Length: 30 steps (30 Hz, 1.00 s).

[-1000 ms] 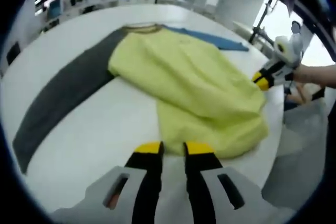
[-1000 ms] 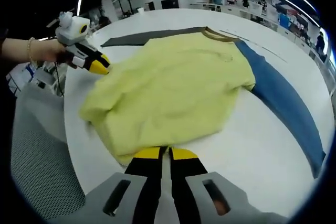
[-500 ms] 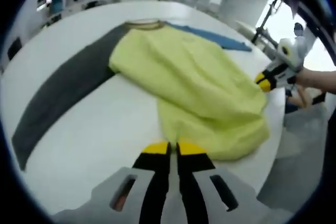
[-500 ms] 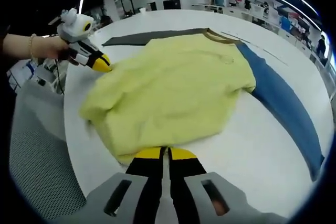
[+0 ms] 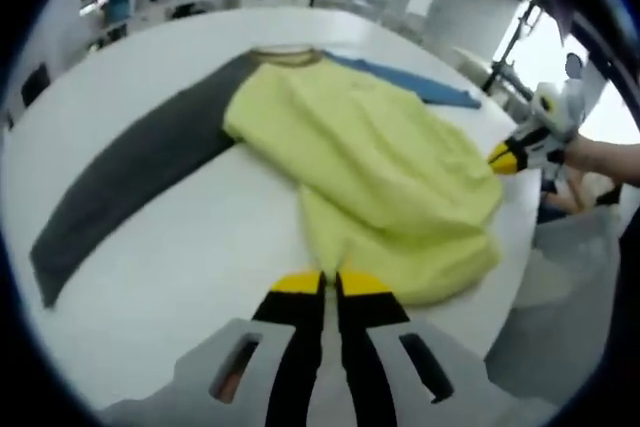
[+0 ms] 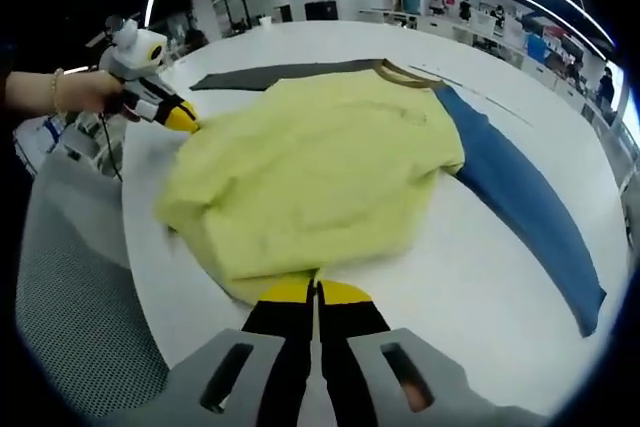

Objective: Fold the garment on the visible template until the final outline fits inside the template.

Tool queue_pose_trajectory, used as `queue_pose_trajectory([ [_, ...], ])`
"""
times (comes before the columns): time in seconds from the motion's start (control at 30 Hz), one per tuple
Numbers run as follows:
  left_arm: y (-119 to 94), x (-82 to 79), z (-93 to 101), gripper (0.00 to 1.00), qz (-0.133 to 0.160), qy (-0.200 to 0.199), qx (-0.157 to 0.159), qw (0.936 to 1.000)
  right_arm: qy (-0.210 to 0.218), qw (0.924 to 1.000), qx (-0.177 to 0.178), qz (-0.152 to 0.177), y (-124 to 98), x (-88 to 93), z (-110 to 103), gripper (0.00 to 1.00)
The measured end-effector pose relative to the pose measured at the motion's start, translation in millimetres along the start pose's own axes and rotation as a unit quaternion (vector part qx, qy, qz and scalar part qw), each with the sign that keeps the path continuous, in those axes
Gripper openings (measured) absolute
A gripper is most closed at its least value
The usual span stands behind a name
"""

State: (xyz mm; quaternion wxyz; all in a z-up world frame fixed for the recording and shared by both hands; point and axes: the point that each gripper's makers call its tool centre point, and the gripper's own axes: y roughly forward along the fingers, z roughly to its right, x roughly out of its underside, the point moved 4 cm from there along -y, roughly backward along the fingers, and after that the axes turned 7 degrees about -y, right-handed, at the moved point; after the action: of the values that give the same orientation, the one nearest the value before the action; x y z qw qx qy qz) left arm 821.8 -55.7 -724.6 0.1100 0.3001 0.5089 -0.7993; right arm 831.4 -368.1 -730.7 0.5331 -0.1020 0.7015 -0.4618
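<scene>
Left gripper view: the yellow garment (image 5: 375,177) lies on the round white table (image 5: 180,247), spreading from about 12 o'clock down toward 5 o'clock of the picture.
Garment: a yellow top with a brownish collar (image 6: 405,71) at its far end – rumpled, one side already thrown over the body, its near hem bunched in a loose roll.
Template: two long strips run out from under the collar, a dark grey strip (image 5: 130,182) and a blue strip (image 6: 520,202); whether these bound the template cannot be told for sure.
Left gripper (image 5: 322,282): jaws drawn together at 6 o'clock of its own view, tips at the near hem – cloth between them cannot be made out.
Right gripper (image 6: 313,292): jaws likewise closed at 6 o'clock of its view, tips touching the garment's near edge; a pinch on the cloth looks likely but cannot be confirmed.
Progress: judged early to middle (one fold started, edges uneven); the outline seems too wide and untidy, so squaring and further folds remain.
Right gripper view adds: the full run of the blue strip toward 4 o'clock, and the left gripper at 10 o'clock held by a hand (image 6: 85,94) with a bracelet.
Left gripper view adds: the whole grey strip toward 8 o'clock, and the right gripper at 3 o'clock, just beside the garment's edge.
</scene>
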Motion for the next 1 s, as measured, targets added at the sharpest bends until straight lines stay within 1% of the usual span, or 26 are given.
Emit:
queue_pose_trajectory([
  [0.17,-11,7.6,-0.7,0.0,0.0,-0.005,-0.007,1.0,0.004,0.9999,0.011,-0.001,-11,3.4,-1,0.02],
  [0.37,-25,17.5,4.2,0.0,0.007,-0.021,-0.011,0.9997,0.005,0.9998,0.019,-0.001,-21,8.2,-6,0.02],
  [0.67,-36,33.2,8.2,0.0,0.007,-0.034,-0.017,0.9993,0.009,0.9995,0.03,-0.001,-35,14.9,-10,0.02],
  [0.77,-37,35.8,7.1,0.0,0.007,-0.037,-0.02,0.9991,0.011,0.9994,0.034,-0.002,-38,18.2,-11,0.02],
  [1.0,-40,36.3,7.7,0.0,0.011,-0.048,-0.02,0.9986,0.012,0.9991,0.04,-0.006,-46,23.7,-13,0.02],
])
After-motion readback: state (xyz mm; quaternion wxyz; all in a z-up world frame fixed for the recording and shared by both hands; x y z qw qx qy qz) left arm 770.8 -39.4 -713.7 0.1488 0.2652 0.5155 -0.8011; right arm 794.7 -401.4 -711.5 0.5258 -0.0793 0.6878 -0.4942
